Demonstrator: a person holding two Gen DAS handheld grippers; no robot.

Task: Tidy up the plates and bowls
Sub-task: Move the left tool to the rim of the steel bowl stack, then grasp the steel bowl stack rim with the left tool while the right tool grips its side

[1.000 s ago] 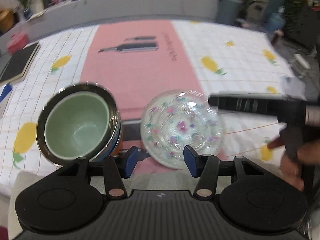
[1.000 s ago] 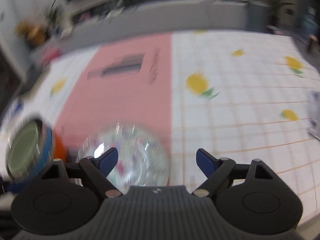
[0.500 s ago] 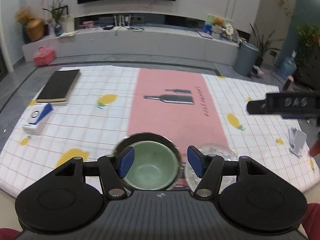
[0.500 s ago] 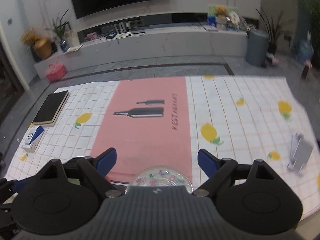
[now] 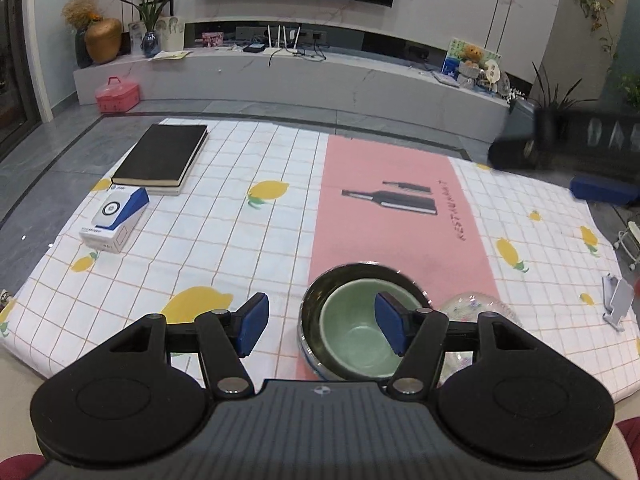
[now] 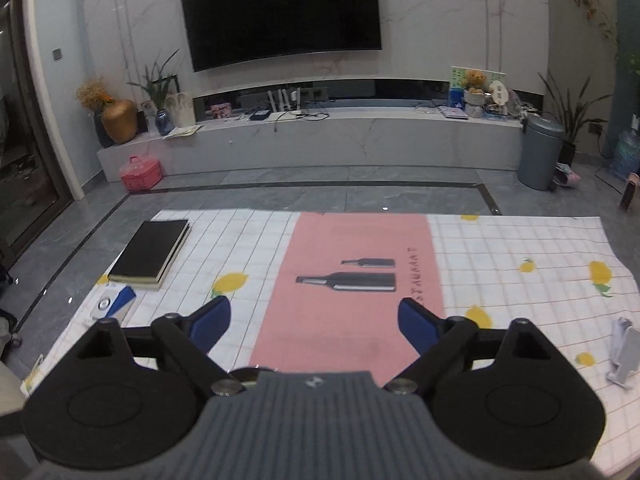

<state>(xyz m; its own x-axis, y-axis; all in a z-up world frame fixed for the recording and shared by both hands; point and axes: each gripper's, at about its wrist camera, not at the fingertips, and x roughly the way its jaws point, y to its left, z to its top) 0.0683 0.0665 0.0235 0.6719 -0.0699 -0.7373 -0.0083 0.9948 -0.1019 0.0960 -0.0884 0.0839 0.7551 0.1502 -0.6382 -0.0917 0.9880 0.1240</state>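
A pale green bowl (image 5: 352,332) sits nested in a dark metal bowl (image 5: 316,300) on the pink strip of the cloth, near its front edge. Right beside it lies a stack of clear flowered glass plates (image 5: 476,308), partly hidden by my left gripper's body. My left gripper (image 5: 320,328) hangs open above the bowls, holding nothing, its right fingertip over the green bowl. The right gripper (image 6: 314,322) is open and empty, higher over the pink strip. In the right wrist view only a dark sliver of the bowl rim (image 6: 248,372) shows. The right gripper (image 5: 580,148) appears blurred in the left wrist view.
The checked lemon cloth (image 5: 240,240) lies on a grey tiled floor. A black book (image 5: 160,156) and a white and blue box (image 5: 114,216) are at its left. A grey stand (image 5: 618,304) is at its right edge. A bin (image 6: 540,152) stands by the media shelf.
Both grippers have lifted and drawn back from the bowls and plates, so the room has come into view. The left jaws stand a little wider. The dishes have stayed in place.
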